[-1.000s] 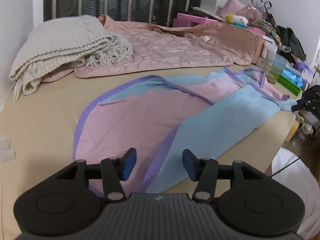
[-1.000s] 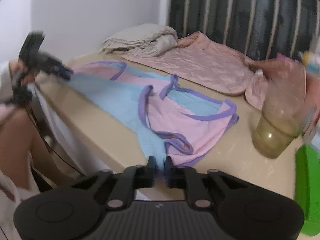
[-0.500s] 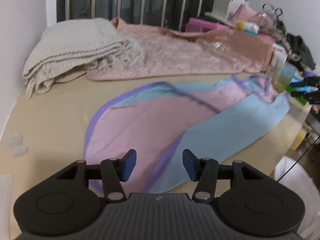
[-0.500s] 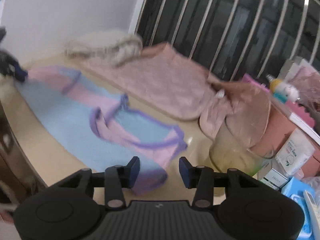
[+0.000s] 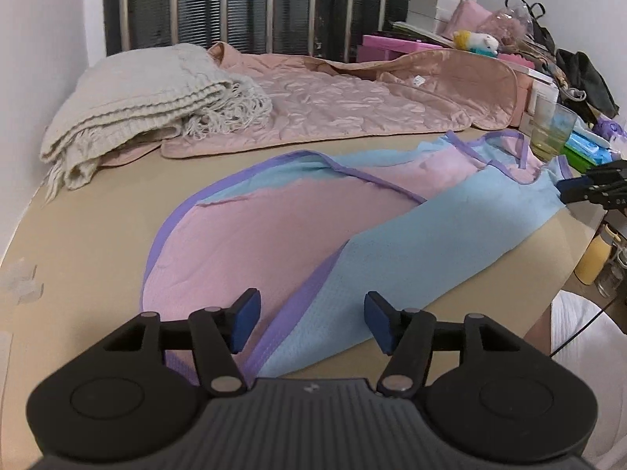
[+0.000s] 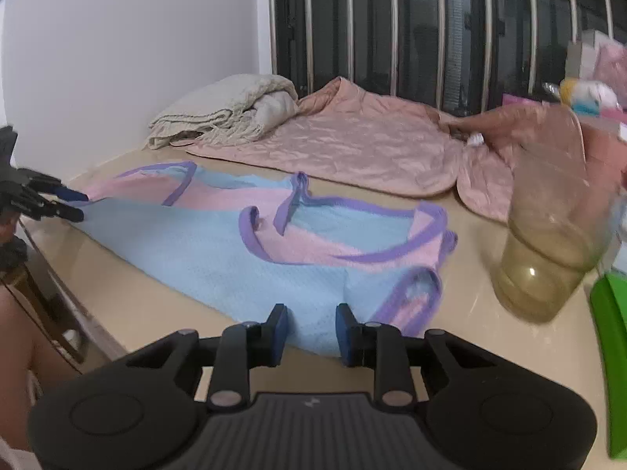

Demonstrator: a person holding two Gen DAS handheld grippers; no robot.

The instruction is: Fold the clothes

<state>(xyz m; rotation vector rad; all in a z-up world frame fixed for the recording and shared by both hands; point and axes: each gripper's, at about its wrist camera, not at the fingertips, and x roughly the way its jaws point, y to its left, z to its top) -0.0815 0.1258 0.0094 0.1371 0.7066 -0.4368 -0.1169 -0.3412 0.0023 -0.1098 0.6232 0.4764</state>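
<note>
One garment (image 5: 298, 235), pink and pale-blue panels edged in purple, lies flat on the counter (image 5: 86, 243) ahead of both my tools. My left tool (image 5: 311, 319) is spread above its hem, jaws just widened. My right tool (image 6: 309, 329), jaws just narrowed, stands apart at its strap end, pinching nothing; beyond lie one quilt (image 6: 352, 149), one throw (image 6: 231, 109) and one cup (image 6: 548, 250).

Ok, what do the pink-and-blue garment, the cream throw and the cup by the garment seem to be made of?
Pink-and-blue garment: thin, matte mesh-like knit, probably synthetic; a fine dotted texture shows, with purple binding at the edges.
Cream throw: chunky ribbed knit, wool or acrylic by the look, with a loose fringe.
Cup: clear, yellowish-tinted plastic or glass; the pink cloth shows through it. The blur leaves it open which.
</note>
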